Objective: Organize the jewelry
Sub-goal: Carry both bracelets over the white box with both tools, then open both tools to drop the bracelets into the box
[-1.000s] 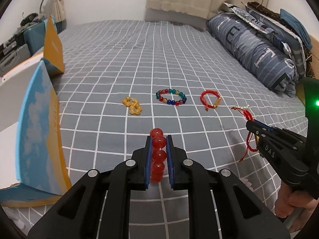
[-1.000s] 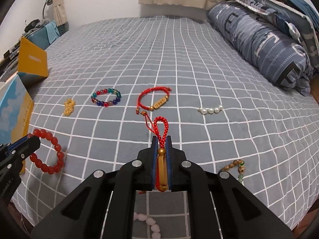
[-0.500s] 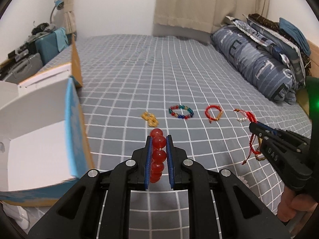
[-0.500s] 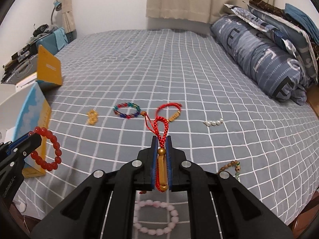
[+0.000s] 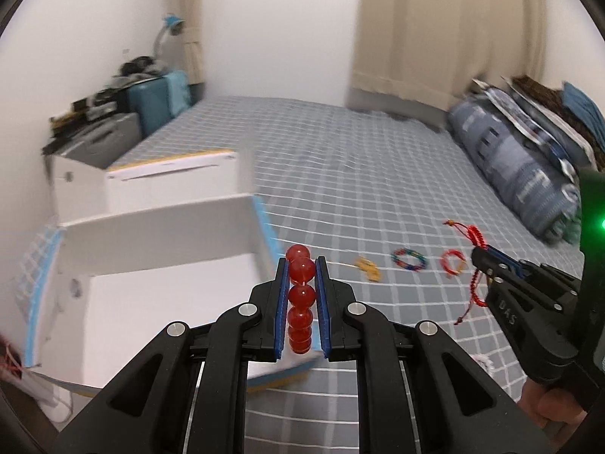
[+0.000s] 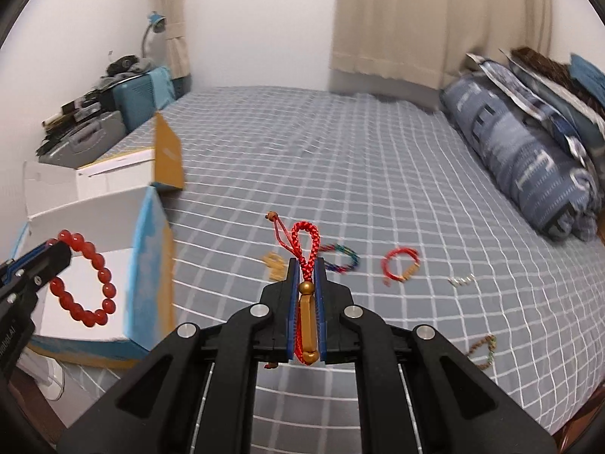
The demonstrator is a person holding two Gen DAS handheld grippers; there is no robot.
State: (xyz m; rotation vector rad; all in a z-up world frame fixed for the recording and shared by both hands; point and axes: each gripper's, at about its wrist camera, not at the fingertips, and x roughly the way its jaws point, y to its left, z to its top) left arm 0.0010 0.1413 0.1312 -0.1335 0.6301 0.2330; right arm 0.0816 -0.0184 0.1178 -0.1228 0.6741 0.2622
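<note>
The bed [image 6: 340, 159], covered by a grey sheet with a white grid, carries everything. A blue patterned bolster pillow [image 6: 529, 174] lies along its right edge. At the left edge near the front stands an open white box [image 5: 159, 295] with blue and orange outer sides, its flaps [image 6: 168, 159] raised.

The left gripper [image 5: 301, 265] is pinched on a red bead bracelet [image 5: 300, 295]; the beads sit stacked between the two blue pads, one bead poking out past the tips. From the right wrist view the rest of that bracelet [image 6: 87, 276] hangs as a loop below the tips, in front of the box's white interior. The box opening lies just left of and below the left gripper.

The right gripper [image 6: 307, 265] is clamped on a red braided cord bracelet [image 6: 307, 249] with a gold barrel charm; the charm lies between the pads, the braided loop sticks out beyond the tips, and a thin cord with a small brown knot trails to the upper left. In the left wrist view it [image 5: 474, 265] dangles from the right gripper [image 5: 478, 255] over the bed.

Across the middle of the bed lie, left to right, a small yellow bead piece [image 6: 276, 263], a multicoloured bead bracelet [image 6: 342, 259], a red cord bracelet [image 6: 401, 263] and a short pearl strand [image 6: 461, 280], each apart from the next. A brown bead bracelet [image 6: 482, 352] lies near the front right edge.
</note>
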